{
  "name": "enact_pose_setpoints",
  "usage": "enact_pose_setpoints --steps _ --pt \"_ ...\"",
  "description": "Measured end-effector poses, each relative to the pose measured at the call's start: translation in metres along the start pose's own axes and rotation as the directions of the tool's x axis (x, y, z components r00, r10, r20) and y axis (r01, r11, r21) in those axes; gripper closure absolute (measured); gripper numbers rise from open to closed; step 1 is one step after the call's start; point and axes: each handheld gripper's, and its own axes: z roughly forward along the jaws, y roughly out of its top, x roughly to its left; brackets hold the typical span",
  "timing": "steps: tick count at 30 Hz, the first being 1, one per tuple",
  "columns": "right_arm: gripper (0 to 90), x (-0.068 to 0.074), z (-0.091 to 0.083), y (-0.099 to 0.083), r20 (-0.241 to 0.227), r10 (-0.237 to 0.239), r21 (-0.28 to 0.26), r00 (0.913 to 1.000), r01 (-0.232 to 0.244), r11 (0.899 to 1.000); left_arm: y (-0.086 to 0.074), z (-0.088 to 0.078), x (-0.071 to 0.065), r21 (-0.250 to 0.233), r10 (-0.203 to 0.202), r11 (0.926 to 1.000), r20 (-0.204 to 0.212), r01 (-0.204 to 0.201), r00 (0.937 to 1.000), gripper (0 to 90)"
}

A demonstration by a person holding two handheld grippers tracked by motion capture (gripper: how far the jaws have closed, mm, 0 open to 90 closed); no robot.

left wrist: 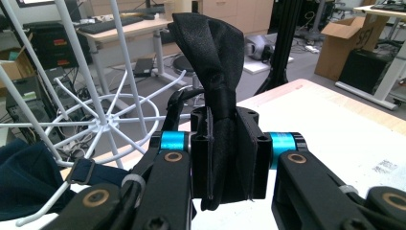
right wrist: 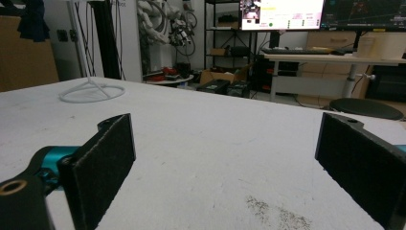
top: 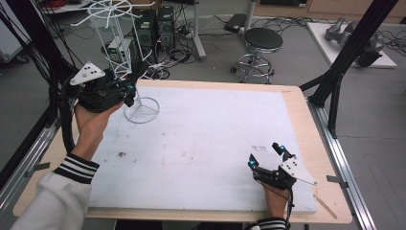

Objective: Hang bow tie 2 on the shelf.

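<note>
Table [top: 201, 143]: white mat over a wood top, mostly bare, some dark smudges near its 7 o'clock and a small printed mark toward 4 o'clock.

White wire rack [top: 122, 52]: tall, with spoked hoops and a ring base, standing at the mat's 11 o'clock corner. Dark blue cloth [left wrist: 28, 177] already hangs on a lower prong in the left gripper view, so my guess is the rack serves as a hanger for such pieces.

Left gripper [top: 125, 88]: held up off the table at about 10 o'clock, just beside the rack, forearm in a striped-cuff sleeve rising from the 7 o'clock edge. Wrist cocked back, jaws pointing toward the rack. Jaws pressed close on a black bow tie [left wrist: 218, 96], which stands upright between the pads, its folded wings fanning above. Pinched at the knot, probably so the wings and strap stay free to hook over a prong.

Right gripper [top: 266, 155]: low at 5 o'clock, resting on or just over the mat, hand behind it at the near edge. Pads [right wrist: 103, 163] spread wide with nothing between them; seems parked out of the way.
</note>
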Motion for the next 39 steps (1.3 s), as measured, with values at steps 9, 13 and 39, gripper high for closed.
enact_pose_setpoints --steps 9,13,39 --pt "5.8 0.0 0.0 0.0 0.001 -0.001 0.0 1.0 0.001 1.0 0.0 0.009 -0.002 0.006 -0.02 0.9998 -0.005 0.02 0.9998 76.9" --pt "5.8 0.0 0.0 0.0 0.0 0.0 0.0 1.0 0.0 1.0 0.001 0.01 -0.002 0.01 -0.019 0.9998 -0.004 0.02 0.9998 76.9" --pt "5.8 0.0 0.0 0.0 0.001 -0.005 -0.001 1.0 0.005 1.0 -0.002 -0.032 -0.015 -0.01 0.028 0.9996 0.066 -0.028 0.9974 76.8"
